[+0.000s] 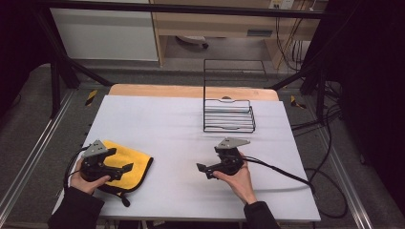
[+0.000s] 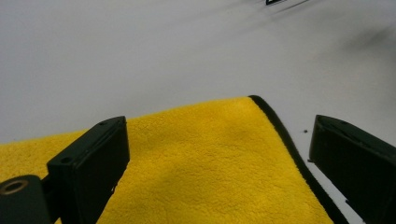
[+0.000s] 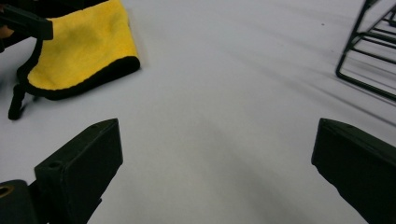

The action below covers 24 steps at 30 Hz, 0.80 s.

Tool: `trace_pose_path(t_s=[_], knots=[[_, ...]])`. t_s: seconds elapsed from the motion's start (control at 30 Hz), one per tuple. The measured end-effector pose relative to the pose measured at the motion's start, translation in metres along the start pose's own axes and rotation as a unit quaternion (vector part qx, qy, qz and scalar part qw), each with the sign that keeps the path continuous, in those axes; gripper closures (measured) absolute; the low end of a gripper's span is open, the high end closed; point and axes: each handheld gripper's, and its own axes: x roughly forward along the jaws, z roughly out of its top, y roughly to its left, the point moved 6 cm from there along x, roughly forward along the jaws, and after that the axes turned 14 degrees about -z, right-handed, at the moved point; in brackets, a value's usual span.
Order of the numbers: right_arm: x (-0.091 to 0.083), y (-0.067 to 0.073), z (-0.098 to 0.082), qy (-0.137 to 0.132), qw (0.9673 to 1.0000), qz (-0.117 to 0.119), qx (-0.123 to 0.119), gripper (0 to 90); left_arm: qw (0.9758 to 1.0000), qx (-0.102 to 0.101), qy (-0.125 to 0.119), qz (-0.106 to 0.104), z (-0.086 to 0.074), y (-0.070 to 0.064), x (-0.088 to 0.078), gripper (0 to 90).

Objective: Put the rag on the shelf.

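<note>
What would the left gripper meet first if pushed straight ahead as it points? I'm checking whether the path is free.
The yellow cloth: the left gripper is open, low over it, one jaw above it and one past its black edge. Beyond lies bare white table.

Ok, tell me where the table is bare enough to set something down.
Bare: the middle, between yellow cloth and wire rack, and the far-left stretch. Crowded: near edge, where the left hand-held gripper and right hand-held gripper sit.

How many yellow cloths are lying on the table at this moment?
1. The yellow cloth lies at the near left of the table, under the left tongs. Nothing seems to hide another.
</note>
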Motion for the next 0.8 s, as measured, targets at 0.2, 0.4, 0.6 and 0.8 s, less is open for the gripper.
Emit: trace_pose_path(t_s=[0.2,0.4,0.6,0.8], knots=[[0.028,0.026,0.015,0.009,0.9999,0.006,-0.012,4.9,1.0,0.002,0.0,0.0,0.0,0.0,-0.001,5.0],[0.063,0.051,0.028,0.02,0.9992,0.026,-0.024,10.3,1.0,0.004,0.001,-0.001,0.0,0.0,-0.001,5.0],[0.096,0.079,0.043,0.032,0.9974,0.051,-0.04,19.8,1.0,0.003,0.0,-0.001,0.0,0.0,-0.001,5.0],[0.122,0.097,0.05,0.043,0.9955,0.074,-0.042,34.2,1.0,0.003,-0.001,-0.003,0.0,0.001,-0.002,5.0]])
